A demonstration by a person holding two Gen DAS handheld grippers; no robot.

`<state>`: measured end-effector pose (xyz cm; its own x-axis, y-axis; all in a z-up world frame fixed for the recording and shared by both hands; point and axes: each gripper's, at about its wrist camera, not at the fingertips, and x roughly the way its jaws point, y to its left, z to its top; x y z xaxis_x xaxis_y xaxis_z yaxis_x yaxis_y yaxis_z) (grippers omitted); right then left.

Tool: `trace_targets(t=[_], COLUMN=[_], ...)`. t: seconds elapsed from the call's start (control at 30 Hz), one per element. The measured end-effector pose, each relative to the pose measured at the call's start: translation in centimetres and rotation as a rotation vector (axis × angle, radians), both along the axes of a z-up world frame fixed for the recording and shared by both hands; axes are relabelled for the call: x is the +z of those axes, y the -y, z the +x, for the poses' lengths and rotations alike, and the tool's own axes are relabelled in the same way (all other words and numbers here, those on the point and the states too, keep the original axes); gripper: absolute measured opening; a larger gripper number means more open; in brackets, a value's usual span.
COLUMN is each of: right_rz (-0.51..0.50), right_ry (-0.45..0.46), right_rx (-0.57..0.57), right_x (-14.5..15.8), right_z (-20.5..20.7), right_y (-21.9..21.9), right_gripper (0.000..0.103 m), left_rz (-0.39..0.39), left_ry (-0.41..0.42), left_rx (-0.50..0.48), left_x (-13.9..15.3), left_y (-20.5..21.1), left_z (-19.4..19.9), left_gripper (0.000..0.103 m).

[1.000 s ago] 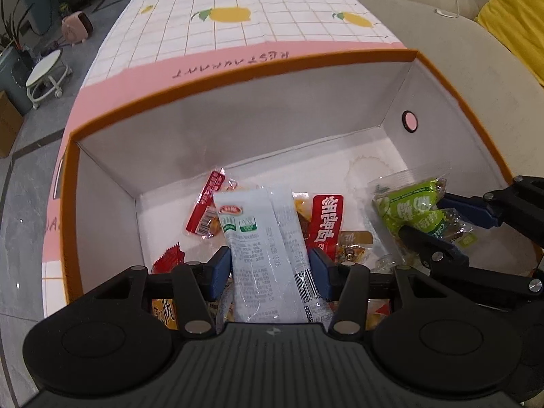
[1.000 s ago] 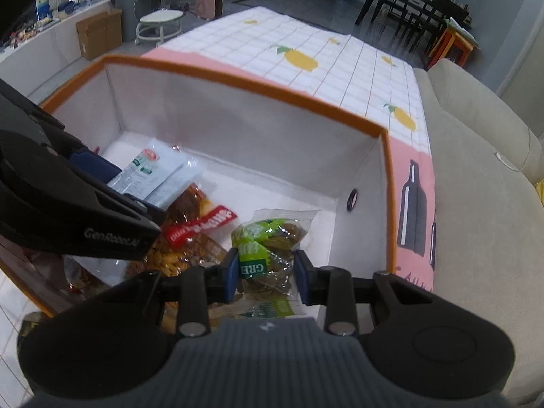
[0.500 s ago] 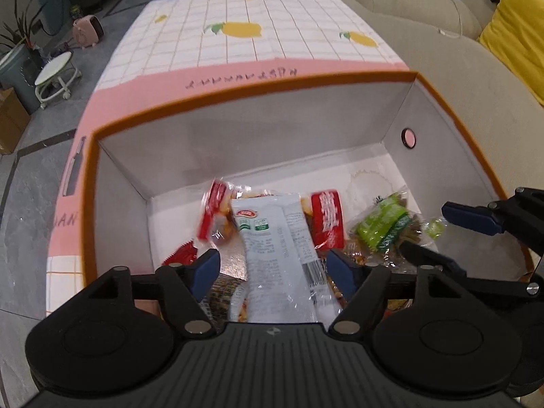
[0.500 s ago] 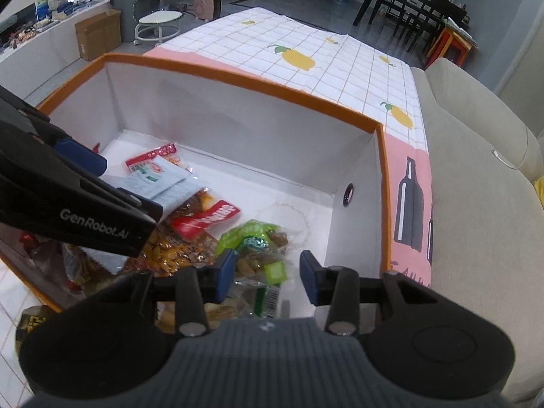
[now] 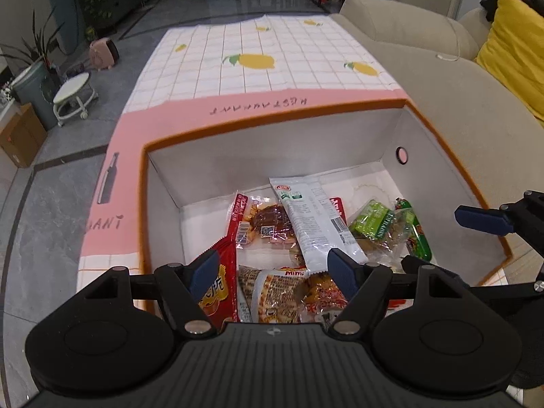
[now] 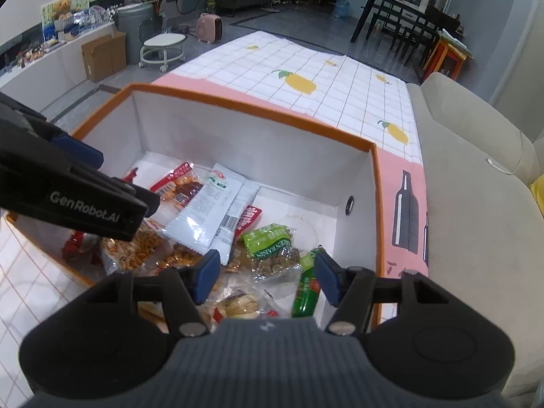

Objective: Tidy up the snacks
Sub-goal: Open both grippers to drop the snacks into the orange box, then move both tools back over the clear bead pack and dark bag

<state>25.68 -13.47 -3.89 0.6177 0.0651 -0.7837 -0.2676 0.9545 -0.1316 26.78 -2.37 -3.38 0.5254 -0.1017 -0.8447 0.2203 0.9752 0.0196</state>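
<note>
Nearest the left wrist camera, the left gripper (image 5: 273,270) hangs over the near end of the box (image 5: 272,115), its fingers (image 5: 204,269) spread wide and gripping nothing; they have just been opening. Under them lie an orange-patterned snack bag (image 5: 272,292) and a red packet (image 5: 221,278), loose on the box floor. Over on the right, the right gripper (image 6: 266,273) hovers above the same heap, its fingers (image 6: 327,278) parted about halfway and also just opening, with nothing pressed between them. A green sausage stick (image 6: 307,289) lies just inside its right finger, and the green raisin pack (image 6: 272,241) sits right beyond the tips, resting on the other snacks.

A little further in, the long white packet (image 5: 311,217) lies slantwise across the pile, overlapping a clear-and-red pack of dark meat (image 5: 268,221). All the snacks are inside the orange-rimmed box, bunched toward its near half; the far half of its white floor is bare.

Beyond the box stretches the worktop with its pink-bordered lemon tablecloth (image 5: 258,57). A beige sofa (image 5: 425,68) runs along its right side, with a yellow cushion (image 5: 513,44) on it.
</note>
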Motion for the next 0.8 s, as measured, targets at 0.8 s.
trace_targets(t=[0.8], right_rz=[0.216], right_ry=[0.122], right_rx=[-0.145], right_x=[2.9], right_z=[-12.4], right_y=[2.2], right_gripper=[0.073], left_rz=[-0.177], left_ry=[0.08], left_rx=[0.093], left_x=[3.0], left_y=[-3.1], left_z=[-13.1], left_gripper=[0.085])
